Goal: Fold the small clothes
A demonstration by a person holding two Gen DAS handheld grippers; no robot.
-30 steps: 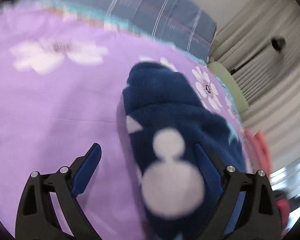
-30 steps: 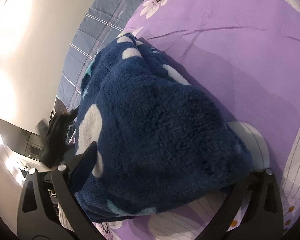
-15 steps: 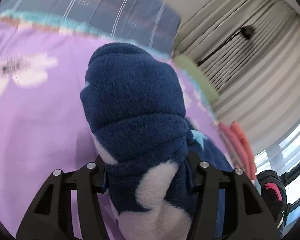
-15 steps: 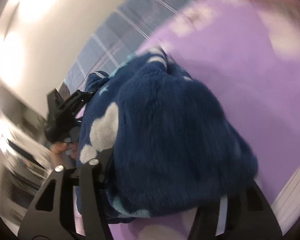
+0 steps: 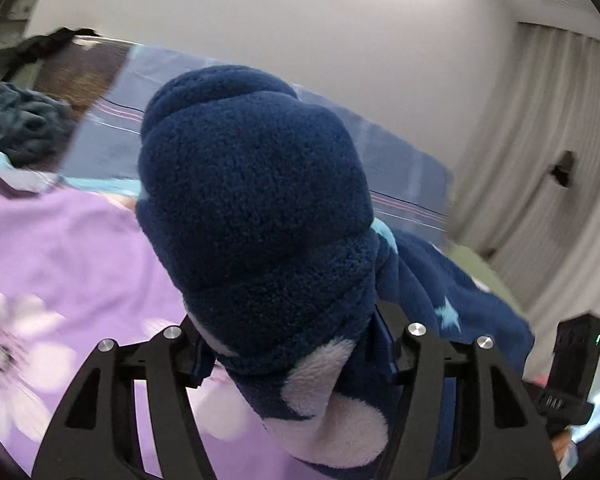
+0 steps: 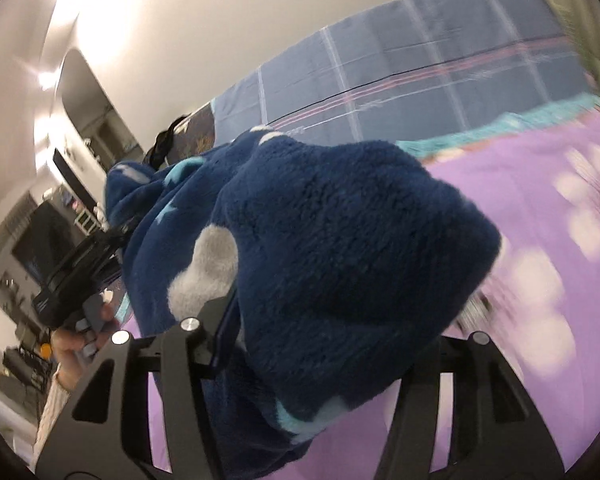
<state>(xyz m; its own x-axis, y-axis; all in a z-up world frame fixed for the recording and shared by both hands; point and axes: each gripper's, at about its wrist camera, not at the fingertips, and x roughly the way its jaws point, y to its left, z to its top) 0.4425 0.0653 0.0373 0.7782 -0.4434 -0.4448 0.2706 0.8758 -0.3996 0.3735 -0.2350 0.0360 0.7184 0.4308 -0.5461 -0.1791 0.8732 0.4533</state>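
Note:
A navy fleece garment [image 5: 256,208] with white dots and light blue stars is bunched and lifted off the purple floral bedspread [image 5: 60,248]. My left gripper [image 5: 294,356] is shut on one end of it. My right gripper [image 6: 332,344] is shut on the other end of the garment [image 6: 340,256]. The fabric hides the fingertips of both. The left gripper and the hand that holds it show in the right wrist view [image 6: 76,280]. The right gripper's body shows at the right edge of the left wrist view [image 5: 572,372].
A blue plaid pillow or headboard [image 6: 420,76] runs along the back of the bed. A dark teal cloth pile [image 5: 16,120] lies at the far left. Curtains [image 5: 560,160] hang on the right. A room with furniture [image 6: 28,248] lies beyond the left hand.
Both grippers closed on the garment and raised it off the bedspread. The views tilted up towards the wall and pillow.

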